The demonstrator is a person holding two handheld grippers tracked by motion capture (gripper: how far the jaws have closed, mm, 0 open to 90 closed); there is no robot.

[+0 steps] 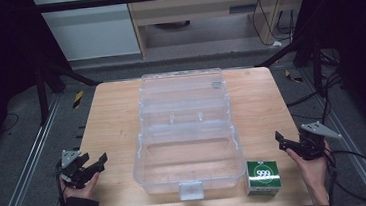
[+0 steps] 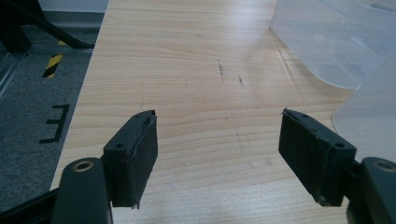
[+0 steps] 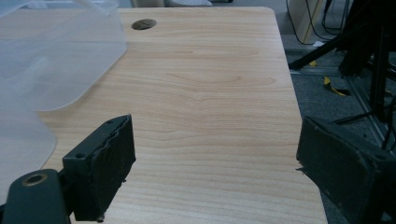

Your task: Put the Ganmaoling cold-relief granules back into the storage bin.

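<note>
Left gripper [image 1: 92, 164] held low at the left, jaws spread wide apart. Right gripper [image 1: 289, 144] likewise at the right, seemingly empty.

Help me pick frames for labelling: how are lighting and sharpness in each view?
High view: dim, dark surroundings, soft; the clear box is faint against the table. Left gripper view: bright, even, jaws and wood grain sharp. Right gripper view: bright, jaws crisp, the box's edge hazy.
</note>
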